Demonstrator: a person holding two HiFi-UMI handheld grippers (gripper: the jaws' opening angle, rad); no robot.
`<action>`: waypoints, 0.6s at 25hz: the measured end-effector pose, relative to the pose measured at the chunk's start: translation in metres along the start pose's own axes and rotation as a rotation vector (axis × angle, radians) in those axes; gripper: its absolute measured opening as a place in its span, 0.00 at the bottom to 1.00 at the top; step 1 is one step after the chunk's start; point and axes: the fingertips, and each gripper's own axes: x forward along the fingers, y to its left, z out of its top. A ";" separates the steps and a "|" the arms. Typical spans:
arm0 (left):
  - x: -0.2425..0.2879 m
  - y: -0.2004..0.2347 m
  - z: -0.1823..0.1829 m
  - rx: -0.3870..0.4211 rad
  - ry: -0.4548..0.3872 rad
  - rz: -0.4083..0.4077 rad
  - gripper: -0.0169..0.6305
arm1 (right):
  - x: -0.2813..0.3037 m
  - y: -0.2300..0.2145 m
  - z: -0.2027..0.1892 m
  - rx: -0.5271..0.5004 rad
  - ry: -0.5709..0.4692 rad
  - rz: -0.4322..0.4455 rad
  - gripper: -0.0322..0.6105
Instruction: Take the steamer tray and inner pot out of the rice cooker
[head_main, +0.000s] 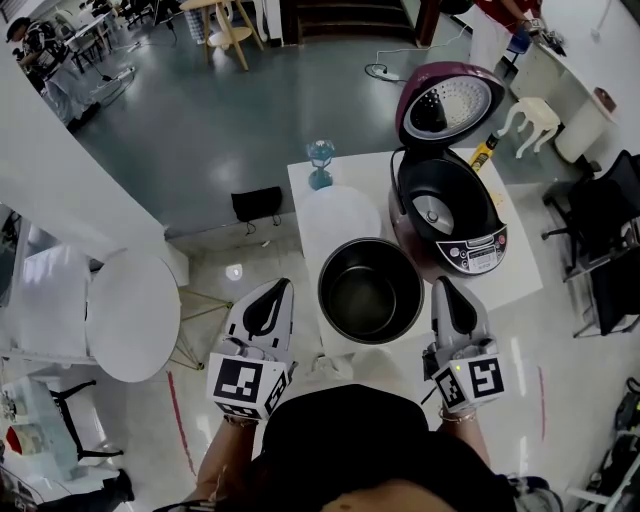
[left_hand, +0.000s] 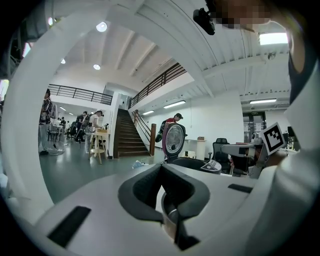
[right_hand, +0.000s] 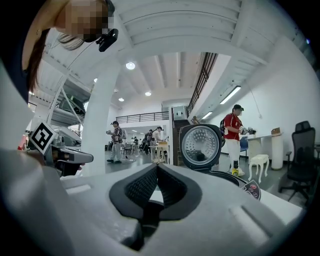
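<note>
A: Entry, left tool (head_main: 283, 286). State?

B: Clenched. In the left gripper view its dark pads (left_hand: 145, 187) meet at the tip, and lower down they pinch the metal rim of the inner pot (left_hand: 173, 215).

A: Right tool (head_main: 440, 284)?

B: Also clenched. In the right gripper view the pads (right_hand: 140, 187) are closed tip to tip, with a dark curved edge caught in the gap below them. From the head view that tool sits against the right rim of the inner pot (head_main: 370, 296), so I log it as gripping the rim.

A: Pot location?

B: Out of the rice cooker (head_main: 470, 246), between the two tools, at the near edge of the white surface (head_main: 305, 200) and just left of the cooker's front. Open side up, dark inside. I cannot tell whether it is resting on the surface or held clear of it.

A: Cooker condition?

B: Lid (head_main: 450, 100) standing up at the back, perforated inner face showing. The cavity is open, with the round plate (head_main: 432, 213) at its bottom visible. The control panel faces the near side.

A: The tray?

B: A white round tray (head_main: 338, 222) lies flat on the surface, left of the cooker. Its near edge is covered by the pot.

A: Other items?

B: A small blue stemmed glass (head_main: 320, 163) at the far-left part of the surface, and a yellow and black item (head_main: 484, 152) behind the cooker on the right.
</note>
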 end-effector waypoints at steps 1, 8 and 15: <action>-0.001 0.000 -0.001 -0.001 0.000 0.003 0.03 | 0.000 0.000 0.000 0.001 -0.001 0.000 0.06; -0.011 0.007 -0.008 -0.007 0.009 0.029 0.03 | 0.003 0.004 -0.006 -0.006 0.011 0.008 0.06; -0.016 0.017 -0.016 -0.020 0.024 0.061 0.03 | 0.010 0.007 -0.009 -0.019 0.017 0.019 0.06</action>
